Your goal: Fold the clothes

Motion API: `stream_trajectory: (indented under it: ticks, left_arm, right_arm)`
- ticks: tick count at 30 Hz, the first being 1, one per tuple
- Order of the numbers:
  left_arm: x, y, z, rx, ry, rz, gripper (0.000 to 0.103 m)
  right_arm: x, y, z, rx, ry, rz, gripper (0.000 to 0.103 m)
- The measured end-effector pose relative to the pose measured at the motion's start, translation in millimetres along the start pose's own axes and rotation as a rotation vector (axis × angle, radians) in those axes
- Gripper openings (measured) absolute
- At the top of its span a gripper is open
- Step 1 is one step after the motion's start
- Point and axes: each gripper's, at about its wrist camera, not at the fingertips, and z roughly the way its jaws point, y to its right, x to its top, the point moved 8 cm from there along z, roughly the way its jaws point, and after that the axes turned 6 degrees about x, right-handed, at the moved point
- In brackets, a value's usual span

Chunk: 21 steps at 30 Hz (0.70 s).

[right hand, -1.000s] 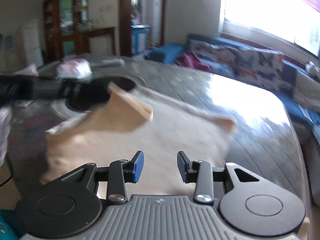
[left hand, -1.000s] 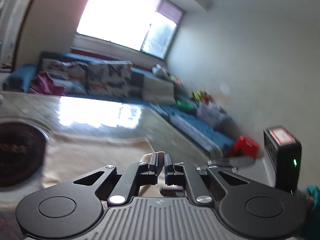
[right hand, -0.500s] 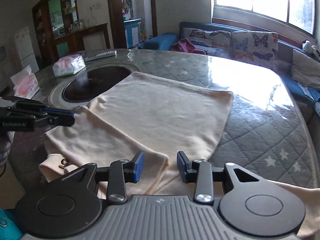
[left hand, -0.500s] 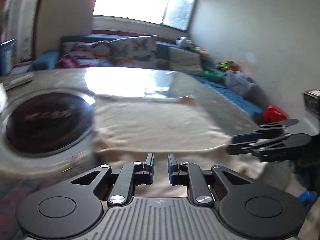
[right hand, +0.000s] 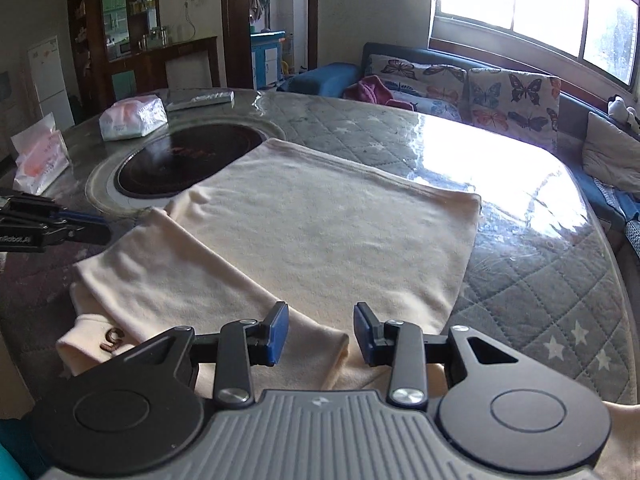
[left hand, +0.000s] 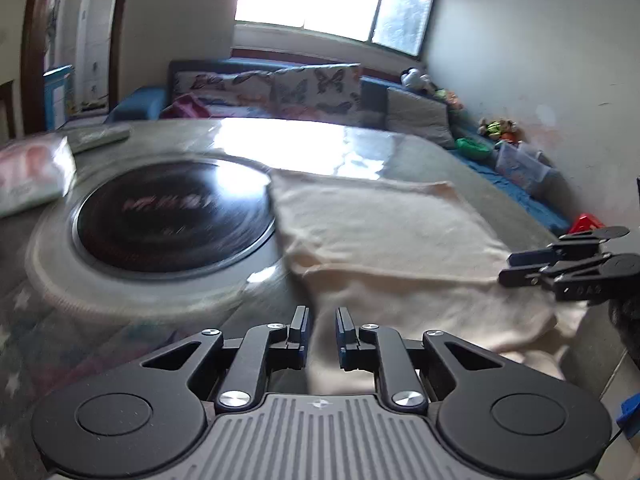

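Observation:
A cream long-sleeved garment (right hand: 320, 232) lies flat on the quilted table (right hand: 540, 260), one sleeve (right hand: 160, 280) folded across its near part, with a cuff (right hand: 108, 338) bearing a brown mark at the near left. My right gripper (right hand: 320, 332) hovers open over the near edge of the folded sleeve, nothing between its blue pads. My left gripper (left hand: 322, 334) stands open by a narrow gap, empty, over the garment's left near edge (left hand: 380, 232). Each gripper shows in the other's view: the right gripper (left hand: 520, 268) and the left gripper (right hand: 80, 226).
A round black hotplate (right hand: 184, 160) is set into the table just left of the garment. Beyond it lie two tissue packs (right hand: 132, 116) (right hand: 40, 156) and a flat box (right hand: 200, 98). A sofa with butterfly cushions (right hand: 460, 80) runs under the window.
The left gripper was shut on a bit of cream cloth; it has let go and swung left and down. The garment, billowing a second ago, has settled flat. The right gripper has kept still.

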Motion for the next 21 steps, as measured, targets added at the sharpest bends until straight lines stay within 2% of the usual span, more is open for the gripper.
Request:
stream_trajectory:
  ticks: [3,5,6,8,9,13,21]
  left_arm:
    - [10.7,18.9,17.0,-0.062,0.006,0.031,0.016]
    - [12.0,25.7,32.9,-0.061,-0.01,0.05,0.015]
    - [11.8,26.6,39.9,-0.055,-0.016,0.053,0.015]
    - [8.6,20.9,50.6,0.024,-0.028,0.07,0.012]
    - [7.4,17.4,51.1,0.032,-0.03,0.057,0.009]
    - [4.9,4.0,45.9,0.039,-0.036,0.003,0.009]
    - [28.6,1.0,49.7,-0.026,-0.03,-0.057,0.009]
  right_arm:
    - [1.3,-7.8,-3.3,0.008,0.007,-0.022,0.036]
    - [0.0,-13.0,-4.2,0.016,0.005,-0.042,0.036]
    - [-0.9,-15.2,-4.3,0.02,0.003,-0.053,0.036]
    - [-3.6,-17.2,-3.1,0.019,-0.004,-0.068,0.036]
    - [-5.2,-17.3,-2.1,0.017,-0.009,-0.073,0.036]
    - [-9.8,-12.3,2.6,0.013,-0.02,-0.075,0.036]
    - [-4.6,-8.2,3.6,0.025,-0.001,-0.061,0.036]
